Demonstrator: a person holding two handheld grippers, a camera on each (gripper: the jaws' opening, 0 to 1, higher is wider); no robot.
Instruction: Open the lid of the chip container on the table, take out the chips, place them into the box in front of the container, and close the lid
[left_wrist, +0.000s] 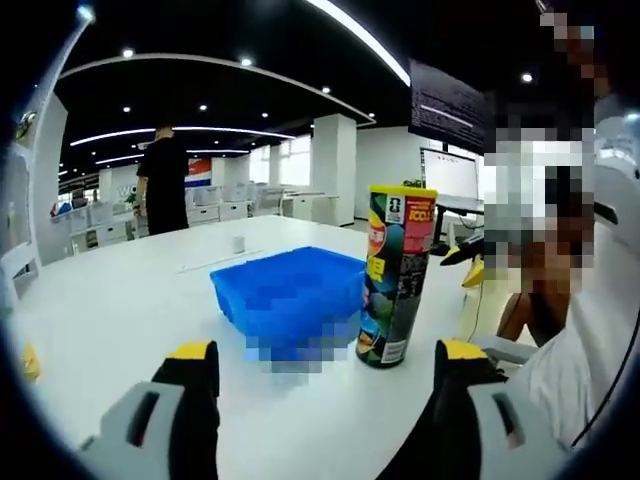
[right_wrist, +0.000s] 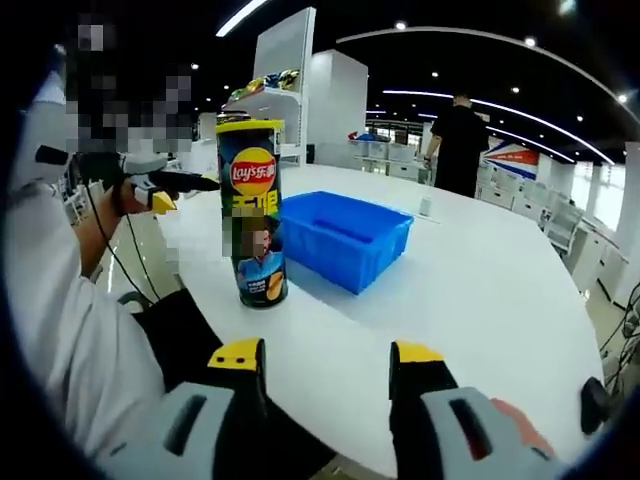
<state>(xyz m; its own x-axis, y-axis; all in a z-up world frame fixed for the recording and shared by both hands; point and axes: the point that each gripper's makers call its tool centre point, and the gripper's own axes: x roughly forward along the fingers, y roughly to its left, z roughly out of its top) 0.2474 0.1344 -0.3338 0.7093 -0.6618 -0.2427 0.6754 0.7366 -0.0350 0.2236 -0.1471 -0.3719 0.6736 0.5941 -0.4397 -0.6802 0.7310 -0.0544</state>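
A tall chip can (left_wrist: 397, 274) with a yellow lid stands upright on the white table (left_wrist: 130, 300); the right gripper view shows the can (right_wrist: 253, 212) from its other side. Beside it lies a blue box (left_wrist: 290, 291), also seen as the blue box (right_wrist: 345, 236) just right of the can. My left gripper (left_wrist: 325, 365) is open, low over the table, short of can and box. My right gripper (right_wrist: 325, 365) is open too, near the table edge, with nothing between its fingers.
A seated person's sleeve (right_wrist: 70, 330) and hand are close to the can on one side. Another person in black (left_wrist: 163, 181) stands beyond the table. A small white cup (left_wrist: 239, 243) stands far back on the table. Desks and shelves fill the background.
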